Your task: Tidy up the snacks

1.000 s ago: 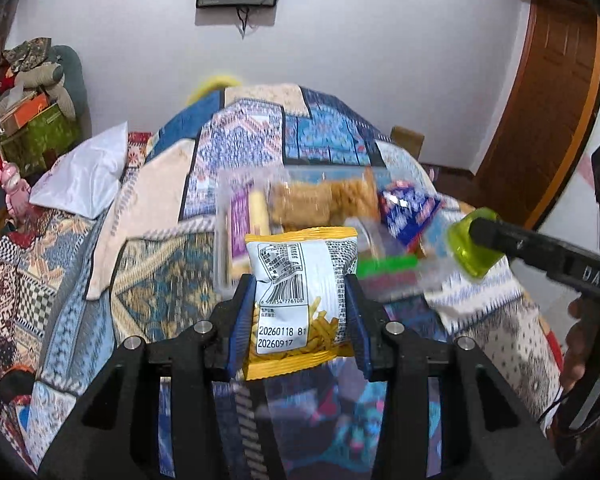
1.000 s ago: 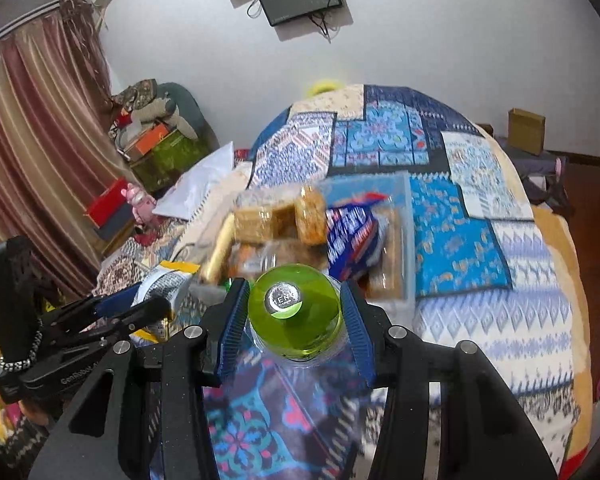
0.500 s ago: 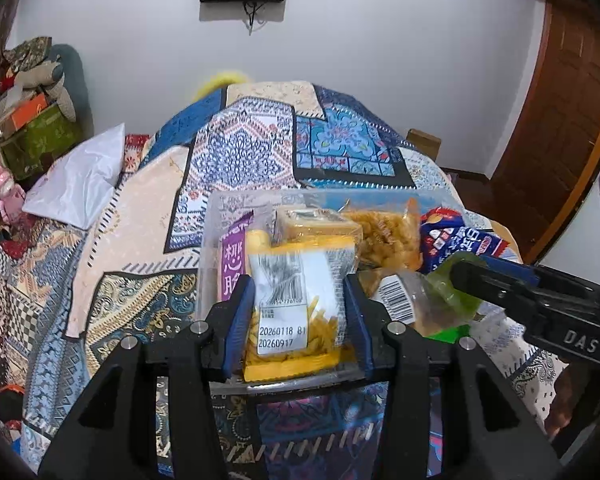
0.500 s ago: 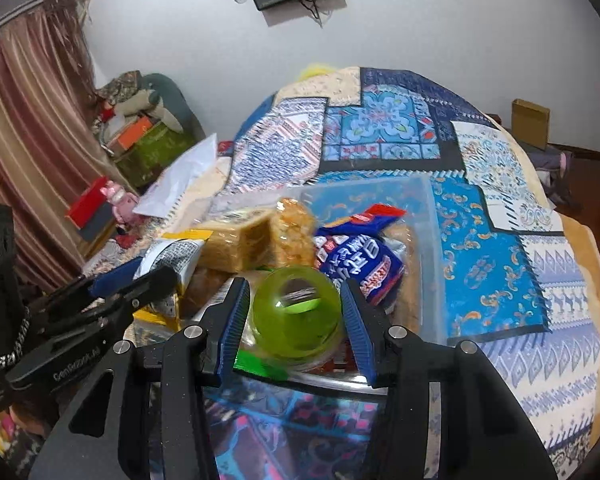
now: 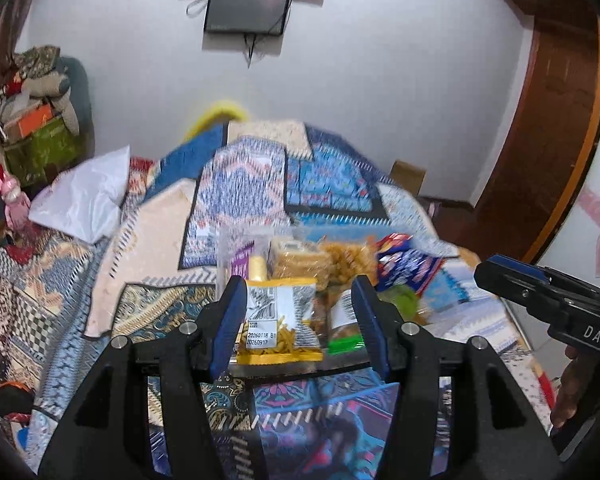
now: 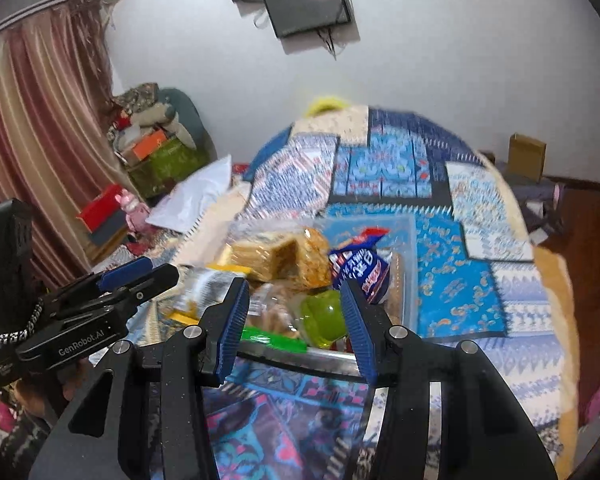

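A clear plastic bin (image 6: 410,264) on the patchwork quilt holds several snacks. The yellow-edged packet (image 5: 280,320) lies at its near left corner. My left gripper (image 5: 299,280) hovers just before it, jaws opening, and only the left pad sits near the packet's edge. The green jelly cup (image 6: 324,316) lies in the bin beside a blue packet (image 6: 358,268) and a biscuit pack (image 6: 280,256). My right gripper (image 6: 294,282) stands over the bin's near rim with its jaws apart and nothing pressed between them. In the left wrist view the cup (image 5: 404,300) is clear of the right gripper (image 5: 480,276).
The bed's quilt (image 6: 452,280) stretches around the bin. A white pillow (image 5: 84,200) lies at the left, with a pile of boxes and clothes (image 5: 36,128) behind it. A wooden door (image 5: 540,140) stands on the right, and a cardboard box (image 6: 526,156) sits by the far wall.
Both grippers pulled back and up from the bin. The left jaws widened off the yellow packet, which now rests in the bin. The green cup left the right jaws and lies among the snacks.
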The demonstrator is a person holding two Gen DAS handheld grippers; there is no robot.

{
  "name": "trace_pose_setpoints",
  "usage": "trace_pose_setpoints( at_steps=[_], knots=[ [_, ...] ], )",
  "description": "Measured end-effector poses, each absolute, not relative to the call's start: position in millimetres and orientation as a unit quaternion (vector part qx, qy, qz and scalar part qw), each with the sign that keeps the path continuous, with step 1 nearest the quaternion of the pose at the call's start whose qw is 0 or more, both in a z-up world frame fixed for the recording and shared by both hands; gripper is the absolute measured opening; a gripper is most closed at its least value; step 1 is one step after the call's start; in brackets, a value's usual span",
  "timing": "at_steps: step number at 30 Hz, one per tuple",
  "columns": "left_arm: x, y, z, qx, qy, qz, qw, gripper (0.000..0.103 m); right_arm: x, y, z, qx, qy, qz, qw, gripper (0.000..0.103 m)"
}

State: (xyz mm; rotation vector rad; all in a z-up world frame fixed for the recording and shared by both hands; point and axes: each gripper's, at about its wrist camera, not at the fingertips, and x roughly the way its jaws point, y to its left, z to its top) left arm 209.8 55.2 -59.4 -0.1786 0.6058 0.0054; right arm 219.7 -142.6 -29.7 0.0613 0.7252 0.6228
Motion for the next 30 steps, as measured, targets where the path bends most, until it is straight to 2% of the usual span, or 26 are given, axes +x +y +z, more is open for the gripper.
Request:
trace_pose_setpoints(
  at_steps=[6, 9, 11, 12, 14, 19, 24, 26, 30],
  knots=[
    [157.9, 42.3, -11.5, -0.072, 0.241, -0.001, 0.968, 0.055, 175.1, -158.5, 17.3, 0.025, 0.291, 0.295, 0.910, 0.044],
    [132.1, 36.0, 5.5, -0.067, 0.215, -0.001, 0.974, 0.066, 157.6, -165.5, 32.0, 0.025, 0.271, 0.292, 0.917, 0.047],
    [117.6, 31.6, 13.5, -0.059, 0.198, 0.002, 0.978, 0.070, 145.1, -170.4, 39.3, 0.028, 0.257, 0.288, 0.922, 0.060],
    [112.9, 30.3, 15.4, -0.056, 0.193, 0.003, 0.980, 0.072, 138.9, -172.8, 42.2, 0.028, 0.250, 0.285, 0.925, 0.063],
    [100.3, 26.0, 20.1, -0.049, 0.180, 0.007, 0.982, 0.082, 128.4, -175.6, 45.8, 0.025, 0.238, 0.281, 0.930, 0.070],
    [77.8, 18.1, 24.7, -0.036, 0.152, 0.023, 0.988, 0.100, 110.6, -176.4, 49.6, 0.014, 0.221, 0.272, 0.936, 0.085],
    [65.1, 14.8, 25.9, -0.032, 0.143, 0.024, 0.989, 0.102, 101.9, -177.7, 50.4, 0.018, 0.211, 0.268, 0.940, 0.092],
    [62.4, 14.7, 26.1, -0.033, 0.143, 0.021, 0.989, 0.102, 99.1, -178.5, 50.1, 0.018, 0.206, 0.264, 0.942, 0.099],
    [58.2, 13.0, 26.2, -0.033, 0.144, 0.020, 0.989, 0.102, 92.0, -178.5, 52.2, 0.014, 0.190, 0.258, 0.947, 0.102]
  ],
)
